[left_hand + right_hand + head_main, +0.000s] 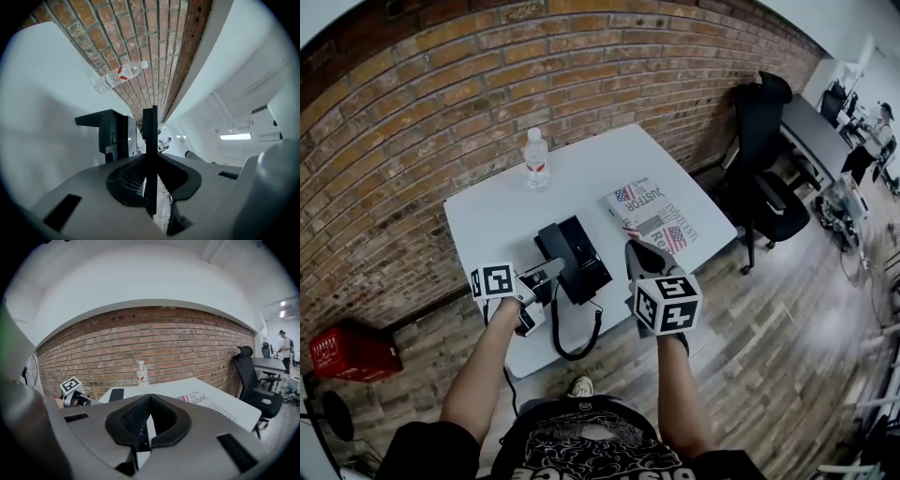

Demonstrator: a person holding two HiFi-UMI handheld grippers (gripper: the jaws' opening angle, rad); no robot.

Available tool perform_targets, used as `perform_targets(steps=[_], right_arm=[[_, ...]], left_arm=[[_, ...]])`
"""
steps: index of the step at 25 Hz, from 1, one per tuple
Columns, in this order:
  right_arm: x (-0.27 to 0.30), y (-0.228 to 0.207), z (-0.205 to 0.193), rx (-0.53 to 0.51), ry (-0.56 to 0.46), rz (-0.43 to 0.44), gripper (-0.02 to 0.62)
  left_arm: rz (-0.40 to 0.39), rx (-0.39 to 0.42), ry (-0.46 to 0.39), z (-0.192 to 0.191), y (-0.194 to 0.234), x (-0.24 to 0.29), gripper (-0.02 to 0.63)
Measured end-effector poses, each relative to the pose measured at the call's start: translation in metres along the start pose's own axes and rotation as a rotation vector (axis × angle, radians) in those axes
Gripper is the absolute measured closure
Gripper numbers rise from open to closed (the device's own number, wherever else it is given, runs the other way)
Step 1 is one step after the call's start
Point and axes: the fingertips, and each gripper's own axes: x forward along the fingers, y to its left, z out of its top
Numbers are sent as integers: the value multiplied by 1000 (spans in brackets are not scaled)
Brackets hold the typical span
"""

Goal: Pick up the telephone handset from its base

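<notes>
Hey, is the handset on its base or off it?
Off: the left gripper holds the handset between its jaws, apart from the base.

The white surface (497, 220) carries an upright water bottle (536, 157) near its far edge, a black telephone base (577, 253) toward the front, and newspapers (652, 217) beside it.

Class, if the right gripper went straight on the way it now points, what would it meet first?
Most likely the white table, short of the water bottle; depth is unclear.
</notes>
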Motion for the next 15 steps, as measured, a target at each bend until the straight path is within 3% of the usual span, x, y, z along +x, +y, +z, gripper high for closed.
perform_targets(steps=[15], right_arm=[[-95,1,-8,52,-30,-203,595]], left_arm=[[-157,96,120,-26,-92,13,534]])
